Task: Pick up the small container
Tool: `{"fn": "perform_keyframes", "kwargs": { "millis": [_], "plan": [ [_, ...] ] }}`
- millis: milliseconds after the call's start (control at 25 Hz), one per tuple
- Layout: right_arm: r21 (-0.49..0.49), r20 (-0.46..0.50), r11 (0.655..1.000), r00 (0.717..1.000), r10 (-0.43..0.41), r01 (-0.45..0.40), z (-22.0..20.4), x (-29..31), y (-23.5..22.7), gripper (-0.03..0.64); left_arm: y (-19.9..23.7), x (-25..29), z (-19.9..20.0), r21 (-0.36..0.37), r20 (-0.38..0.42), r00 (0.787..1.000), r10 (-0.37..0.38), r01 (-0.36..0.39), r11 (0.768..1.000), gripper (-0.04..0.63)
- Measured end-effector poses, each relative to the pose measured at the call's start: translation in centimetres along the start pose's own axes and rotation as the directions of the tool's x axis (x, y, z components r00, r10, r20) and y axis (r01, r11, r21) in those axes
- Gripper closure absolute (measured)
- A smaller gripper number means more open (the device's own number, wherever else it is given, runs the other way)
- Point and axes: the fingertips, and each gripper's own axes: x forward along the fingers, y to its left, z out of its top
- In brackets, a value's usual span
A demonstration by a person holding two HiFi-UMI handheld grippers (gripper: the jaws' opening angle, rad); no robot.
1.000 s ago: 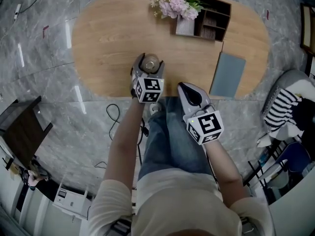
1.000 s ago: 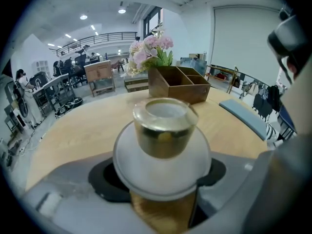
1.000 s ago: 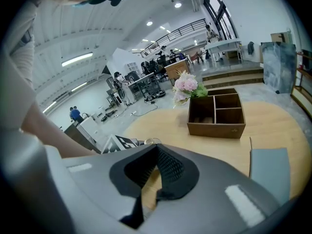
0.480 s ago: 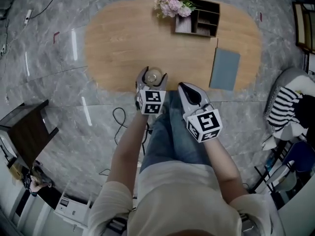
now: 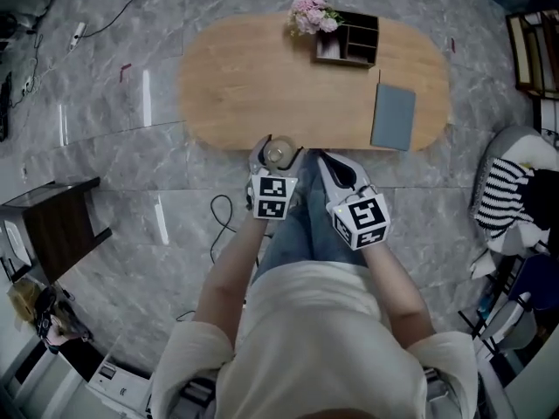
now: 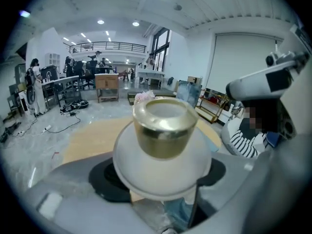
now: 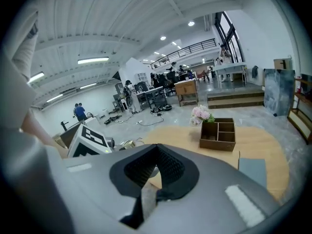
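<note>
The left gripper (image 5: 278,151) is pinching the small container (image 6: 163,130) by its rounded white body, leaving the gold cap pointing up and clear of the jaws, probably so that it is riding level. The container is hanging in the air by the near edge of the wooden table (image 5: 253,85), touching nothing but the jaws, so the pick-up is looking essentially done. The right gripper (image 5: 332,162) is idling just beside it over the person's lap, its jaws pressed together on nothing. At the table's far side a compartmented wooden box (image 5: 349,40) is standing beside pink flowers (image 5: 310,11), with a grey pad (image 5: 393,116) nearer. Grey marble floor (image 5: 131,164) is stretching all round, in a bright open workshop.
</note>
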Motion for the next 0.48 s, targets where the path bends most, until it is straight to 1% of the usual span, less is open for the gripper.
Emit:
{"fn": "perform_keyframes", "kwargs": {
  "millis": [160,360,480],
  "plan": [
    [-0.030,0.030,1.000,1.000,-0.005,0.006,0.8,-2.7,2.4,0.618,-0.6,-4.9,1.4,-0.028,0.054,0.999,0.003,-0.002,1.000,0.250],
    [-0.052,0.063,0.999,0.998,-0.003,0.006,1.4,-5.8,5.6,0.618,-1.3,-10.5,3.3,-0.084,0.117,0.993,0.020,-0.010,0.996,0.250],
    [-0.061,0.082,0.998,0.997,0.002,0.003,1.6,-7.4,7.5,0.618,-1.9,-13.7,4.2,-0.092,0.148,0.989,0.024,-0.010,0.996,0.250]
  ]
}}
